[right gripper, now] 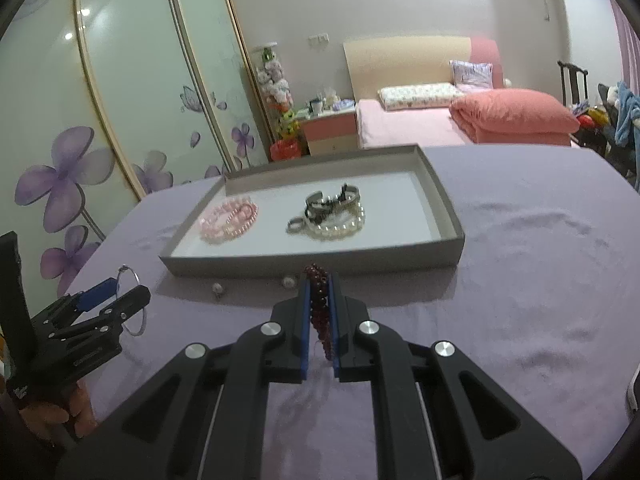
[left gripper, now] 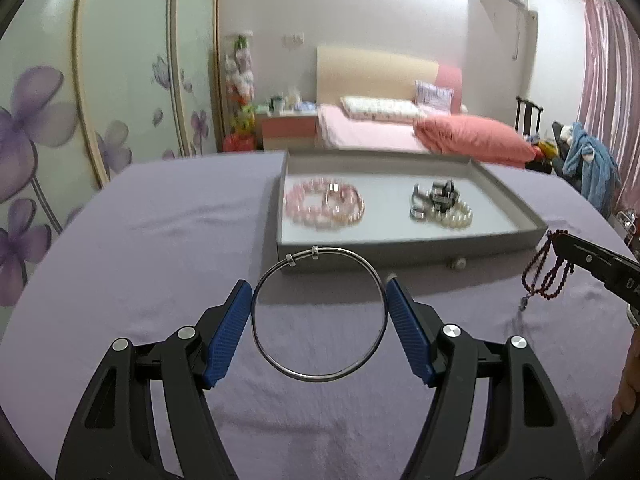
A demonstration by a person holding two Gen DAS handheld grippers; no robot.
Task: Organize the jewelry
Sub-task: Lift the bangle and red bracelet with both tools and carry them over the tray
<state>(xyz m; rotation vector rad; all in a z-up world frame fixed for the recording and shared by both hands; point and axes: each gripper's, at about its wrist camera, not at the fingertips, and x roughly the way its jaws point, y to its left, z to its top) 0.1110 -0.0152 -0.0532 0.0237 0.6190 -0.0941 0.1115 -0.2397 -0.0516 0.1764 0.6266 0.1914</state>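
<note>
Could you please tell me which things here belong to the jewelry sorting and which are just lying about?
Job: silver bangle in left gripper; dark red beads in right gripper; gray tray; pink bracelets; pearl bracelet.
Background: bed, nightstand, chair.

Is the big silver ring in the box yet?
No, out. The silver ring sits between the left hand-held gripper pads, above the purple cloth, before the grey box.

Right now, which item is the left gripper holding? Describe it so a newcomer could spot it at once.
Start at the grey tray on the purple cloth. Just in front of its near wall, the left gripper pinches a thin silver bangle between its blue pads. Unlike the beaded pink bracelets, the pearls and the dark red bead strand, it is one plain wire hoop.
</note>
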